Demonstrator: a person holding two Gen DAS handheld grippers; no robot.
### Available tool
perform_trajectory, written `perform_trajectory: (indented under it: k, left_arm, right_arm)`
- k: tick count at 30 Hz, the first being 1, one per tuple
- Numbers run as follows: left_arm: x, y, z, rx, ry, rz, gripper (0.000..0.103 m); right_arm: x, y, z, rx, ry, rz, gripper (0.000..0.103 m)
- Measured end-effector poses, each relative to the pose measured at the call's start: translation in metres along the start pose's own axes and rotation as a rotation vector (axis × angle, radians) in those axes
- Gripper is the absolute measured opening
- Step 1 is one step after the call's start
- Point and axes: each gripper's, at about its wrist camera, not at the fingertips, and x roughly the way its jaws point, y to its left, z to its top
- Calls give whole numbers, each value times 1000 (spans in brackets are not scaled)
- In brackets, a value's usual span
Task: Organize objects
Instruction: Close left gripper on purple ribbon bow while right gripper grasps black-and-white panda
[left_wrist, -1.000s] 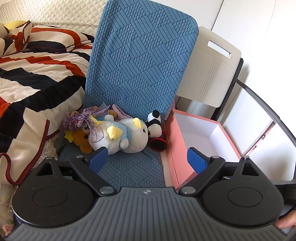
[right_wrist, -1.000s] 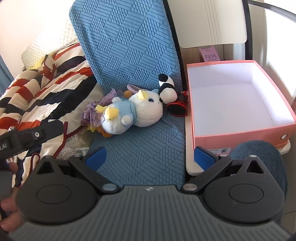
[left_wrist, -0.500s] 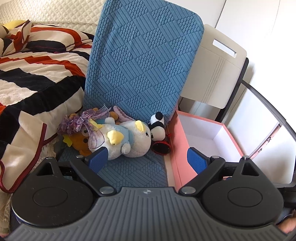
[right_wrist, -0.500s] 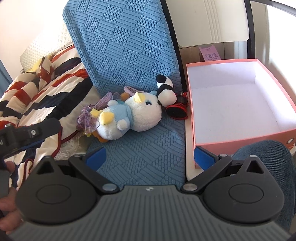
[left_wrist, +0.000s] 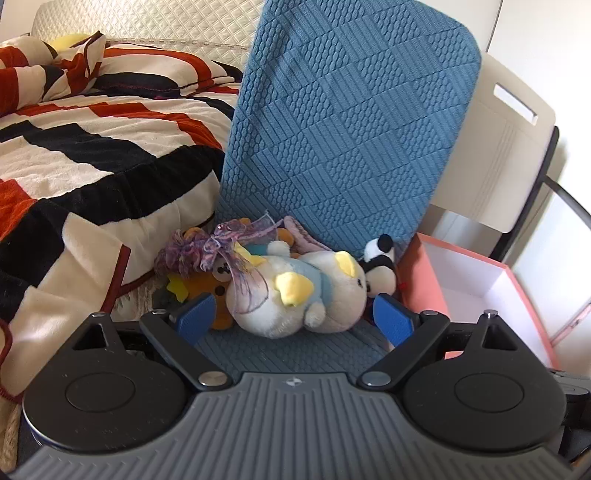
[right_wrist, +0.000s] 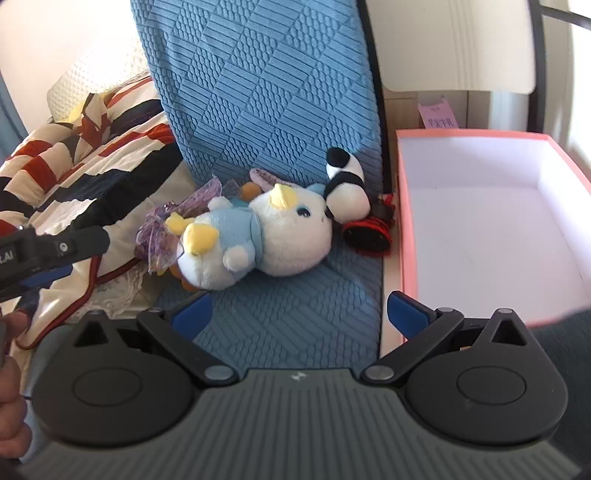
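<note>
My left gripper (left_wrist: 293, 319) points level at the toy pile on the blue chair (left_wrist: 343, 140), its fingers (left_wrist: 195, 317) spread wide and holding nothing. The white-and-blue plush (left_wrist: 295, 295) lies on its side right between the two blue pads, just ahead of them; I cannot tell whether either pad touches it. At 10 o'clock from that plush sits a purple ribbon tuft (left_wrist: 218, 245) over an orange bear (left_wrist: 218, 288), and at 2 o'clock the little panda (left_wrist: 380, 266) leans against the chair back. The pink box (left_wrist: 424, 291) stands open at 3 o'clock, just beside the chair seat.

My right gripper (right_wrist: 299, 314) is held higher and tilted down over the front of the seat, fingers (right_wrist: 406, 314) also wide apart and empty. From it, the white-and-blue plush (right_wrist: 258, 240) is at 12 o'clock, well clear of the pads, with the panda (right_wrist: 347, 188) at 1 o'clock touching its face and a red-and-black item (right_wrist: 367, 232) beside it. The pink box (right_wrist: 402, 236) is at 2 o'clock. The left gripper's arm (right_wrist: 51, 247) shows at 9 o'clock, over the striped blanket (right_wrist: 74, 166).
</note>
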Motion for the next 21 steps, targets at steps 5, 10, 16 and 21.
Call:
perform_trajectory:
  k: [5,10,16,21]
  left_arm:
    - [25,7,4,27,-8,23,95]
    - [54,14,8,44,-13,74,95]
    - [93,30,15,34,-19,119,95]
    - [121,43,28,-8,7,110,94]
  right_arm:
    - [19,1,11,30,-37,86,103]
    - [40,2,27,27,-69,107,102]
    - [68,1,45,-10,-72,103,97]
    - [93,-1,59,-57,-81,80,97]
